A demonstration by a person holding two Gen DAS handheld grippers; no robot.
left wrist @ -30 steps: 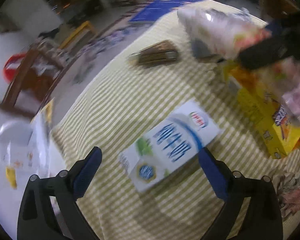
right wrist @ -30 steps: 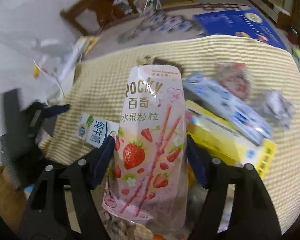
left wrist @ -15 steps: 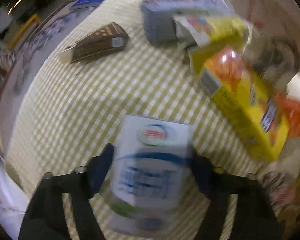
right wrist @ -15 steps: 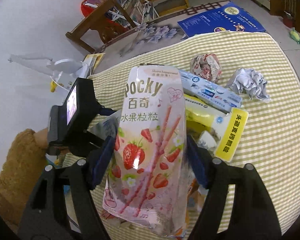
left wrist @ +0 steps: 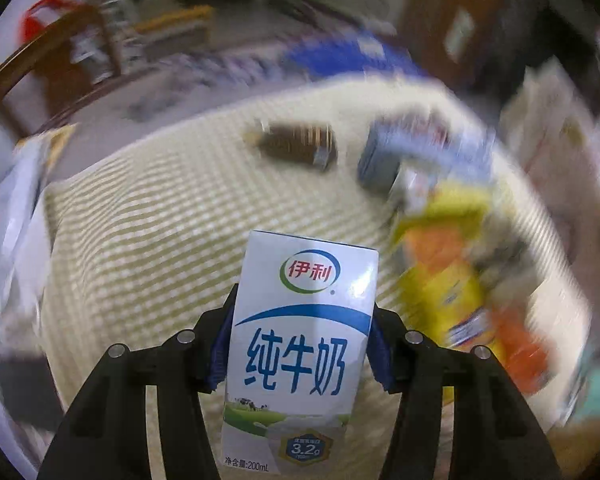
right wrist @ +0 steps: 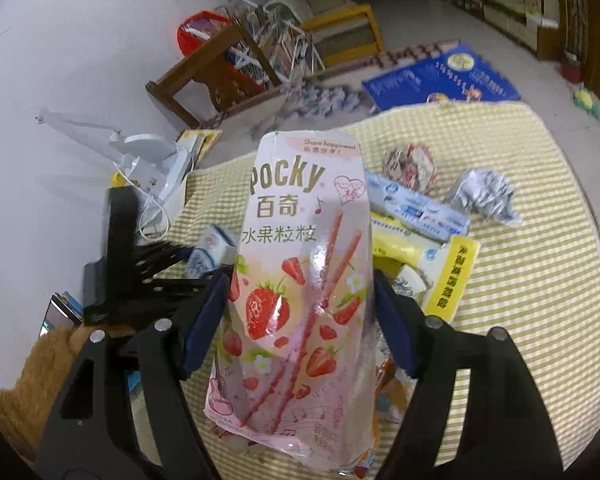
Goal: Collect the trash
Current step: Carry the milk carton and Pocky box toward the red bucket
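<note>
Grippers level: left (left wrist: 300, 344) clamps milk carton (left wrist: 300, 344), apparently lifted.

A white desk lamp (right wrist: 140, 152) and wooden rack (right wrist: 220, 76) stand beyond the checked tablecloth (right wrist: 540, 280).

Milk carton (left wrist: 300, 344) between left gripper (left wrist: 300, 344) jaws showing glossy coated paperboard. Pocky wrapper (right wrist: 300, 292) between right gripper (right wrist: 300, 320) jaws glinting as shiny plastic film. Checked tablecloth (right wrist: 540, 280) beyond jaws looking like matt woven cloth. Crumpled paper ball (right wrist: 484, 196) ahead-right appearing rough, creased.
</note>
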